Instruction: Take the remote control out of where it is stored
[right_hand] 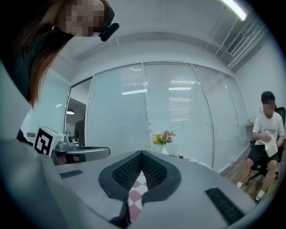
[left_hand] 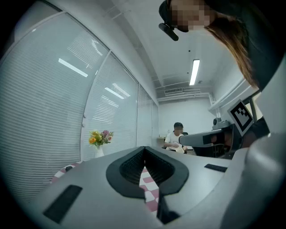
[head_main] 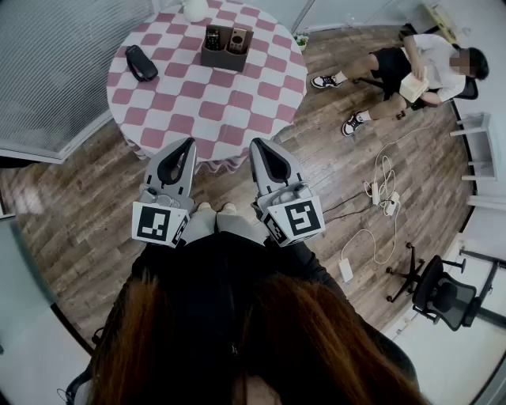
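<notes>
On the round table with a pink and white chequered cloth (head_main: 237, 103) stands a brown storage box (head_main: 224, 55). A dark remote control (head_main: 212, 37) stands upright in it, beside a second, lighter device (head_main: 238, 39). Both grippers hover level, short of the table's near edge and well away from the box. My left gripper (head_main: 188, 144) is shut with nothing in it, its jaws meeting at the tip (left_hand: 144, 148). My right gripper (head_main: 258, 145) is shut and empty too (right_hand: 141, 153). Neither gripper view shows the box.
A black pouch (head_main: 141, 62) lies at the table's left, and a white vase (head_main: 195, 9) of flowers (left_hand: 100, 137) stands at the far edge. A person sits on the right (head_main: 411, 67). Cables (head_main: 379, 198) and an office chair (head_main: 443, 294) are on the wooden floor.
</notes>
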`<action>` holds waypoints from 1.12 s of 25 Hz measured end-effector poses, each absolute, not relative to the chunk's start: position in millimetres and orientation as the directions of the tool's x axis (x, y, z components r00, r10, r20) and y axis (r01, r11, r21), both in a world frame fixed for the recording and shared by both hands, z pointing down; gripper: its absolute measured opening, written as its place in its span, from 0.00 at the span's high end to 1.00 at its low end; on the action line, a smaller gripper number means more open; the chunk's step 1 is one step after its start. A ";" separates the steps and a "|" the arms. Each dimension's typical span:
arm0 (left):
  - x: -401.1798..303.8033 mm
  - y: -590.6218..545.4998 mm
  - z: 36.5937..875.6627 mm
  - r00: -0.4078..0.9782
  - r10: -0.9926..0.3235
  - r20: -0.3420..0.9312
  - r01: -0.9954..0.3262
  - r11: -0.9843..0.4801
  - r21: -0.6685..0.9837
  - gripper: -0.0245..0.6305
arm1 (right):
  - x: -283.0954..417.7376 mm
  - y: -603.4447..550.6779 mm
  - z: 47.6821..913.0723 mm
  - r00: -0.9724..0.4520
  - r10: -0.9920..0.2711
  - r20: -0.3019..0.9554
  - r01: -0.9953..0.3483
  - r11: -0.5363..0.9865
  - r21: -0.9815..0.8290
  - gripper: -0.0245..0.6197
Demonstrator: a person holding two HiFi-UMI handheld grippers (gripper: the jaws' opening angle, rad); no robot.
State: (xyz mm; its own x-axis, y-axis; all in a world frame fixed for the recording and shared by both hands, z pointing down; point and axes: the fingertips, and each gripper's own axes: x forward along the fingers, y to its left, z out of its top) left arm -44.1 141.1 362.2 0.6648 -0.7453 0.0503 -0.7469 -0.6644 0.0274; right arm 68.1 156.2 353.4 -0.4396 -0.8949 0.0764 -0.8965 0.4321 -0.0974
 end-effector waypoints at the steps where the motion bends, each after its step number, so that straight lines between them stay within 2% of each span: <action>1: -43.9 140.7 362.2 0.665 -0.745 0.050 -0.747 -0.665 0.029 0.95 | 68.5 155.8 353.2 -0.439 -0.895 0.076 -0.897 0.431 -0.097 0.94; 28: -23.8 132.0 363.0 0.640 -0.767 0.045 -0.768 -0.640 0.016 0.95 | 86.6 141.5 355.7 -0.481 -0.874 0.066 -0.873 0.470 -0.129 0.94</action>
